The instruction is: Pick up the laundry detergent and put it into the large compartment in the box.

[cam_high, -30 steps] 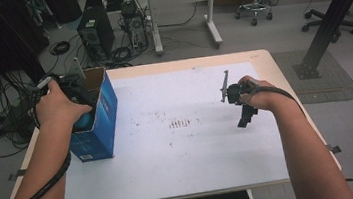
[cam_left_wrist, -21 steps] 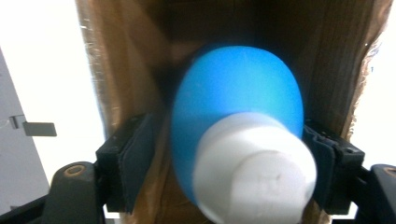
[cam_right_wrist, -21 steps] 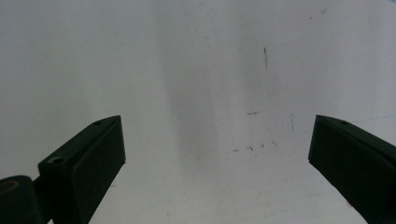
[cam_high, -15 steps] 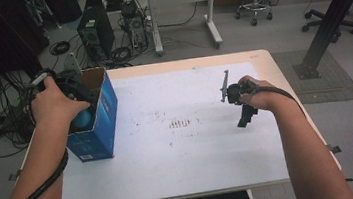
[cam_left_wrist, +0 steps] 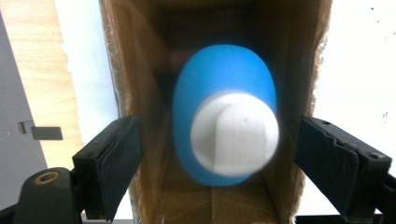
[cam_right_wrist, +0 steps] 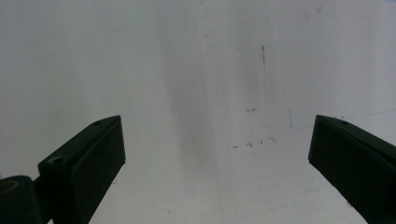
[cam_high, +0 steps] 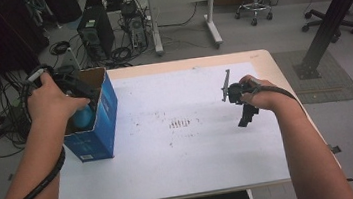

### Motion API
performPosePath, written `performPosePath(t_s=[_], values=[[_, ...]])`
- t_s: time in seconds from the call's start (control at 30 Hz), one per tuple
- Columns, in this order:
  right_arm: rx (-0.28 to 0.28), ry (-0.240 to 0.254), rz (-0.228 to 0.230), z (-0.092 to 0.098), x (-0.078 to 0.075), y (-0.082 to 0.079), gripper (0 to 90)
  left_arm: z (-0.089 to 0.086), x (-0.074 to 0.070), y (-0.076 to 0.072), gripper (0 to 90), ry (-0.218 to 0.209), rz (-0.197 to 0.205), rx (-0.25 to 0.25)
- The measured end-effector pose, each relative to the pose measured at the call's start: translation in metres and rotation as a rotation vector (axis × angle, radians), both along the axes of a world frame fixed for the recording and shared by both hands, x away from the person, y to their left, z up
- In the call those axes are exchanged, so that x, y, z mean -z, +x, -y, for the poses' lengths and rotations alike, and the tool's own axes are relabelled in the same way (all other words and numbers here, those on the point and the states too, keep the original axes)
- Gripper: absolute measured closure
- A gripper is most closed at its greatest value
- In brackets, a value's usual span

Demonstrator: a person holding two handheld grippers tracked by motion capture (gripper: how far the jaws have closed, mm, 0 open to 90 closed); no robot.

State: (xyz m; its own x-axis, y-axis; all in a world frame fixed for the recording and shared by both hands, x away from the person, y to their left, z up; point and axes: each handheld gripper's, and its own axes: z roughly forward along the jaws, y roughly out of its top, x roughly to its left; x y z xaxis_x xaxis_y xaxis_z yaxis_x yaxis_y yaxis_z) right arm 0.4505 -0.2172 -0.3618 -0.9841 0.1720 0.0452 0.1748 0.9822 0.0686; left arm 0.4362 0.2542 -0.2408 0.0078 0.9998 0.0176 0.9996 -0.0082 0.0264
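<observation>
Left gripper over open box, blue bottle inside; right gripper idle over bare surface.

High view: left gripper (cam_high: 70, 86) sits at the mouth of the blue carton (cam_high: 97, 119), left of frame. Left gripper view: jaws spread wide and empty, straddling the carton's walls from outside; blue bottle (cam_left_wrist: 224, 84) with white cap (cam_left_wrist: 235, 134) stands centred between them, cap toward the camera, long axis running along the line of the jaws. Left hand is far nearer. Likely next: close in on the bottle. Right gripper (cam_high: 238, 97), right of frame, jaws apart, hovers above the white surface (cam_high: 182, 164), holding nothing.
</observation>
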Motion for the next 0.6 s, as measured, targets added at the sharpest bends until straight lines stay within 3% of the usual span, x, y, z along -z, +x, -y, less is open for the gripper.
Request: performPosePath(t_s=[0.07, 0.33, 0.43, 0.6], values=[[0.000, 0.001, -0.001, 0.000, 0.000, 0.000, 3.8, 0.002, -0.003, -0.002, 15.4, 0.026, -0.001, 0.026], [-0.001, 0.004, -0.001, -0.001, 0.000, 0.000, 3.8, 0.007, -0.017, -0.008, 16.5, 0.060, 0.026, 0.142], [0.000, 0.005, -0.001, -0.001, 0.000, 0.000, 3.8, 0.010, -0.021, -0.010, 12.4, 0.083, 0.045, 0.176], [0.002, 0.003, -0.001, 0.000, -0.002, 0.000, 3.8, 0.011, -0.024, -0.010, 6.5, 0.054, 0.060, 0.190]])
